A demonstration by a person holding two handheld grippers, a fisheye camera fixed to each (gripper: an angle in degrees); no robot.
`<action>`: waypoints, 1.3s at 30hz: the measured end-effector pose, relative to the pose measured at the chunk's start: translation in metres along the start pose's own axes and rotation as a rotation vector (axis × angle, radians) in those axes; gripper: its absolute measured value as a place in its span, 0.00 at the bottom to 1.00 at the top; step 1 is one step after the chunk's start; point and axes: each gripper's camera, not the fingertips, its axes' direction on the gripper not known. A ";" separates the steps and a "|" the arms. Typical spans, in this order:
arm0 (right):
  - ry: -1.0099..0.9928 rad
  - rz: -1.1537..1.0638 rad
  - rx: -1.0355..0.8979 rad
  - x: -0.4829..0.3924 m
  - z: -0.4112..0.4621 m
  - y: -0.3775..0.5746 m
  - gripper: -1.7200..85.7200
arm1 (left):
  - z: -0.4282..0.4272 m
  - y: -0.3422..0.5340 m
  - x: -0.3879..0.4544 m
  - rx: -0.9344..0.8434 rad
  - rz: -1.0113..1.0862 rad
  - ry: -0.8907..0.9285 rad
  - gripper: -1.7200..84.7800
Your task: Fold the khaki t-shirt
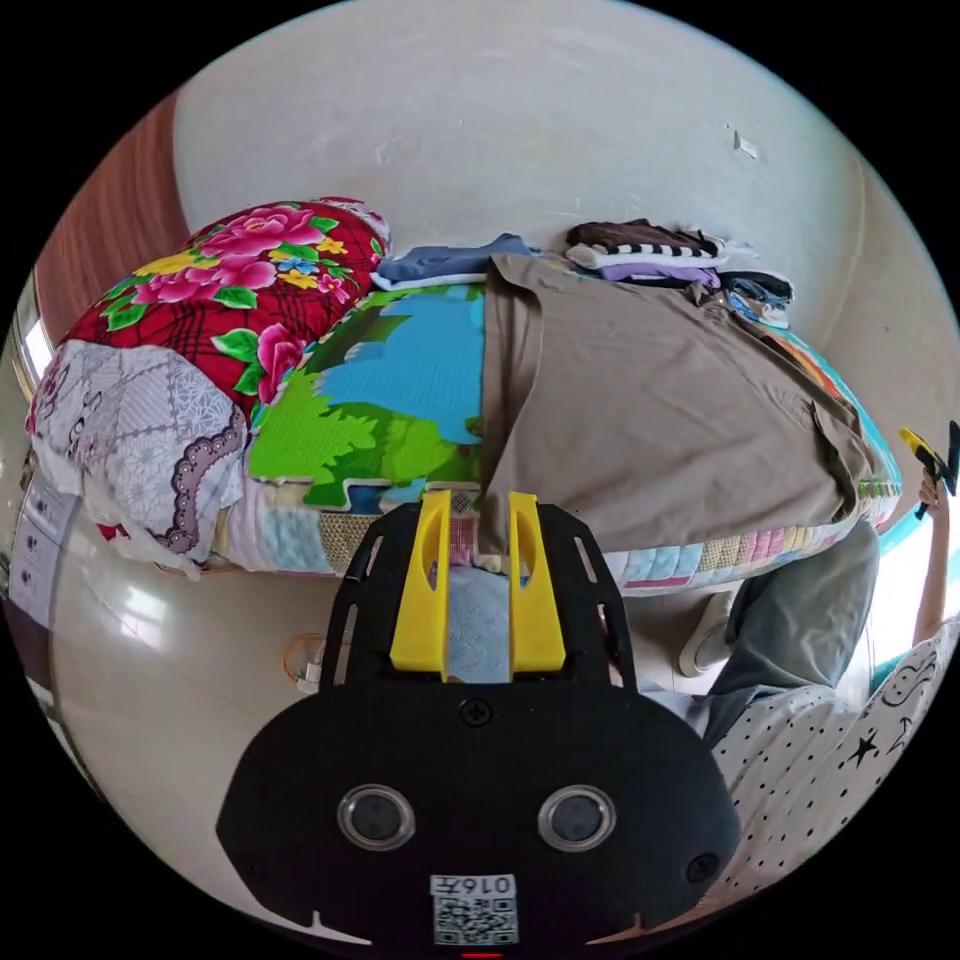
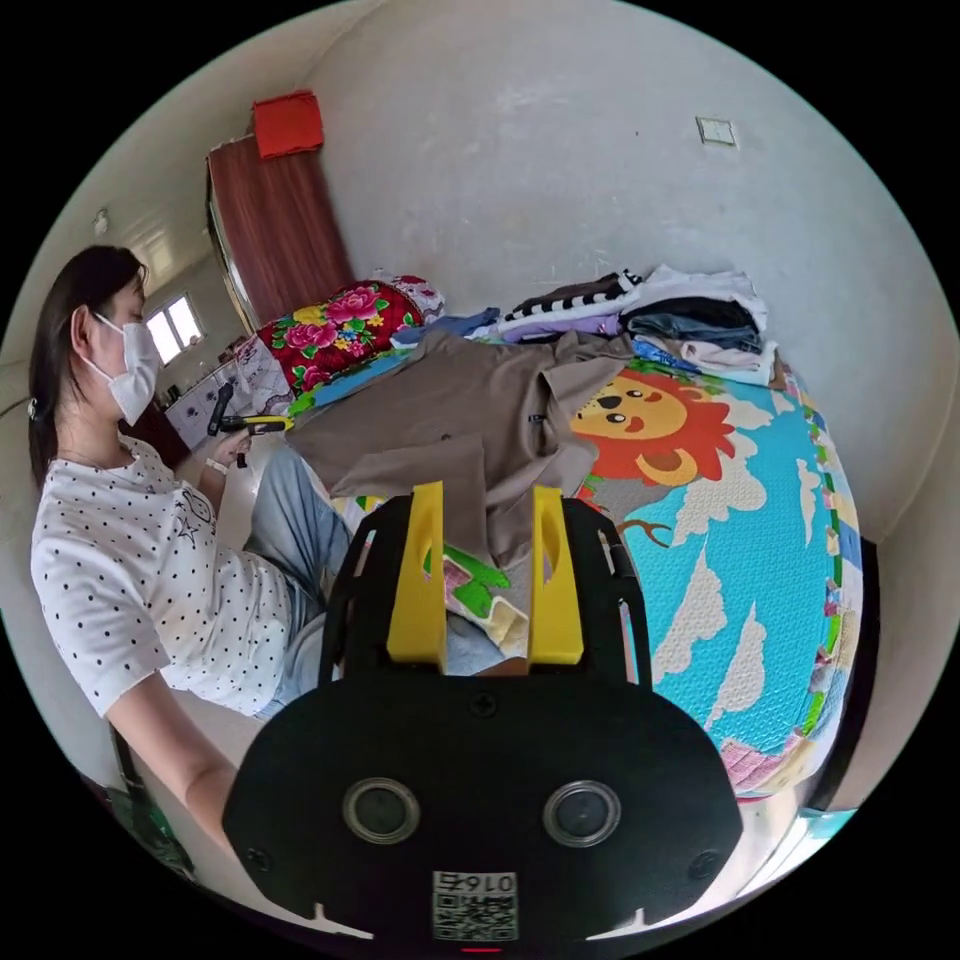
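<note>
Shirt (image 1: 660, 410) lies on the mat (image 1: 400, 400) atop the bed, partly spread, one long edge hanging at the near bed edge. Far end toward the clothes stack (image 1: 650, 255) by the wall; flowered quilt (image 1: 240, 290) off to one side.

Left gripper (image 1: 478, 510): jaws apart, narrow gap, nothing between them. Tips sit just at the shirt's near corner, where the straight fold edge meets the bed edge. Touching or just short: cannot tell.

Right gripper (image 2: 487, 505): jaws apart, somewhat wider, empty. A hanging flap of the shirt (image 2: 470, 430) lies straight ahead of the tips, near, contact not confirmed.

Long axis of the shirt, in the left gripper view, runs away from the jaws toward the wall. Judgement: both grippers face the near edge at opposite corners; left looks nearer a clean corner. Next move likely pinches both near corners.
</note>
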 end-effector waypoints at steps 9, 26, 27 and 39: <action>-0.068 -0.229 -0.048 -0.089 0.106 -0.094 0.15 | 0.013 0.031 -0.039 0.030 0.015 0.129 0.02; 0.066 -0.287 -0.190 -0.277 0.639 -0.496 0.16 | 0.013 0.092 -0.117 0.148 0.077 0.334 0.01; 0.096 -0.268 -0.187 -0.280 0.655 -0.505 0.16 | 0.014 0.095 -0.121 0.156 0.083 0.340 0.01; 0.641 -0.385 -0.241 -0.324 0.849 -0.589 0.04 | 0.023 0.113 -0.157 0.216 0.131 0.423 0.01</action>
